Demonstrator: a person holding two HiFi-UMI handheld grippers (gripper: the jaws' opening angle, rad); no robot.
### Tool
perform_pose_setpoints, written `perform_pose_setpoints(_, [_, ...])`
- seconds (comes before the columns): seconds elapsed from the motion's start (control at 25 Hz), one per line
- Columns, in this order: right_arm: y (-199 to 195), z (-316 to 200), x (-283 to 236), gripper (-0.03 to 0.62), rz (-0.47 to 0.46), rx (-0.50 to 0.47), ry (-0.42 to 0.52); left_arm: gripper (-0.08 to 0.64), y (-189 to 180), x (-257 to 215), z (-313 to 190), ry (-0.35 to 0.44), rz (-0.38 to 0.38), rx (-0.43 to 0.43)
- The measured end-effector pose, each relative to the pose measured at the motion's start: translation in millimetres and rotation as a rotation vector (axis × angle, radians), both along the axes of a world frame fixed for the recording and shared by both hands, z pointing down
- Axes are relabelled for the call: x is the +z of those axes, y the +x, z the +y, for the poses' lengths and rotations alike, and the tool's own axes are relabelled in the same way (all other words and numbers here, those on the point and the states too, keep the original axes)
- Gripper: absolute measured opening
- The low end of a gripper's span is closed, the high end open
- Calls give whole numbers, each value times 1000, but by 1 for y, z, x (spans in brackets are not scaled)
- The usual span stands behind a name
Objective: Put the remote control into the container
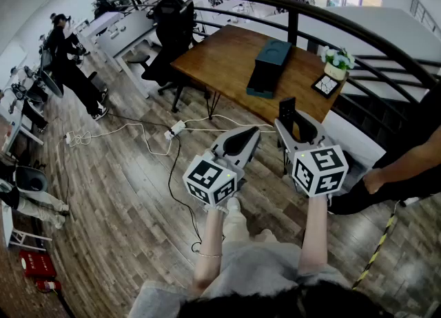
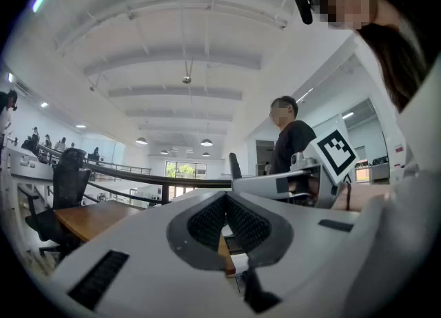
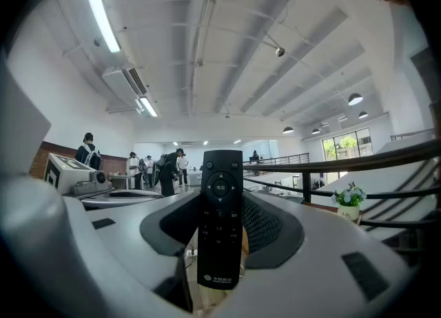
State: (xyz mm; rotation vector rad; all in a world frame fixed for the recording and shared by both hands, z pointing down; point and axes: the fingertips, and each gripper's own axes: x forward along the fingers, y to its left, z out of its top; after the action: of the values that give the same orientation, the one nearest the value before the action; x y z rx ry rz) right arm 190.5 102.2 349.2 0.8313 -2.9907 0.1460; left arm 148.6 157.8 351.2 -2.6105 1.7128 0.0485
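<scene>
A black remote control (image 3: 220,217) stands upright between the jaws of my right gripper (image 3: 222,208), which is shut on it. In the head view the remote (image 1: 286,109) sticks up out of the right gripper (image 1: 292,122). My left gripper (image 1: 255,134) is held beside it, shut with nothing in it, its jaws meeting at the tip (image 2: 225,198). The container, a dark teal box (image 1: 269,65), lies on the wooden table (image 1: 220,62) well ahead of both grippers.
A potted plant (image 1: 336,64) and a small framed card (image 1: 324,85) stand at the table's right end. A black railing (image 1: 331,17) curves behind the table. A desk chair (image 1: 169,34) is at its left, cables (image 1: 148,131) trail on the floor, and a person's arm (image 1: 403,165) is at right.
</scene>
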Motion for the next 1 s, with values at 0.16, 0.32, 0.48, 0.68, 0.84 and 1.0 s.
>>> perform_pose_setpoints(0.16, [0, -4, 6, 196, 6, 0, -10, 5, 1, 3, -3, -8, 2, 5])
perform_pose_setpoints(0.32, [0, -9, 9, 196, 9, -1, -17, 3, 2, 6, -8, -18, 5, 3])
perform_pose_setpoints(0.48, [2, -17, 12, 196, 8, -1, -30, 3, 2, 8, -16, -26, 10, 1])
perform_pose_setpoints(0.68, [-5, -27, 14, 196, 12, -6, -37, 3, -4, 10, -27, -36, 15, 1])
perform_pose_setpoints(0.84, [-13, -34, 15, 196, 10, -14, -44, 3, -12, 9, -35, -40, 17, 0])
perform_pose_setpoints(1.0, [-22, -46, 15, 196, 14, -14, -52, 4, -19, 10, -48, -49, 27, 7])
